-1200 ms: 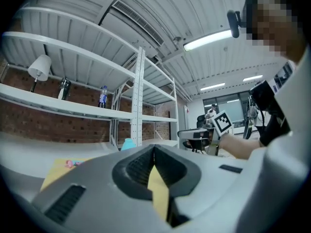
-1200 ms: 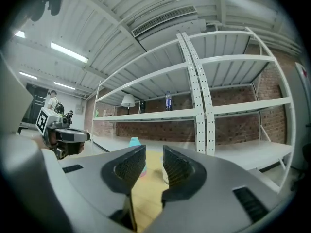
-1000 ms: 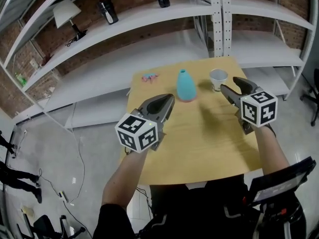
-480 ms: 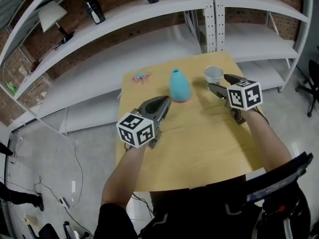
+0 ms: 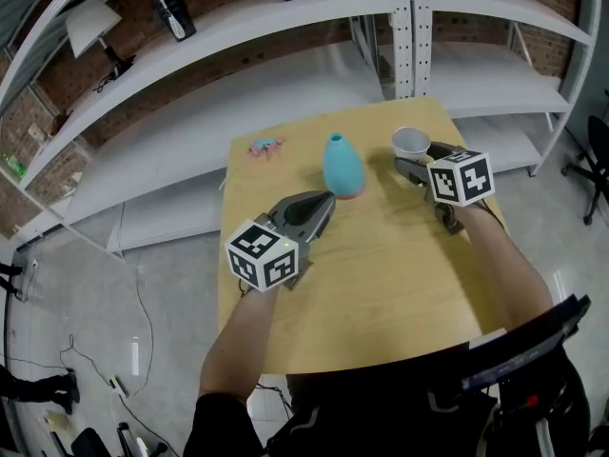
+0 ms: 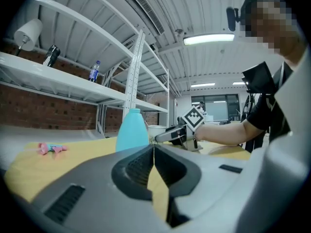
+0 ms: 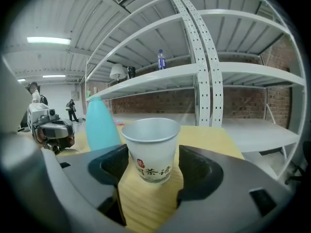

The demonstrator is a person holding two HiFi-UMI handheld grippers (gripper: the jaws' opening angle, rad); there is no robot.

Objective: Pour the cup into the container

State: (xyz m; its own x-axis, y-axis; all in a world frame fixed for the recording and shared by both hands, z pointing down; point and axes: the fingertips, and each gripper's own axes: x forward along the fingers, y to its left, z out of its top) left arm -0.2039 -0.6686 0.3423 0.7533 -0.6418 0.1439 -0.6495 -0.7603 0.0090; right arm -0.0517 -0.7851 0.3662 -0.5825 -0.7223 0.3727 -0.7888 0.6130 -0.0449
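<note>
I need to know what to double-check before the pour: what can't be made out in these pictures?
- Cup contents: its near wall hides the inside in the right gripper view; too small in the head view.
- Teal container mouth, open or capped: too small in every view.
- Pink item: too small to identify.

Matt paper cup [image 7: 150, 148], smooth turquoise container [image 5: 343, 165] probably plastic, pale wood-grain table [image 5: 381, 274], white metal shelves [image 7: 160, 79]

Workshop: brick wall [image 7: 160, 102], white shelving [image 5: 238, 27]
</note>
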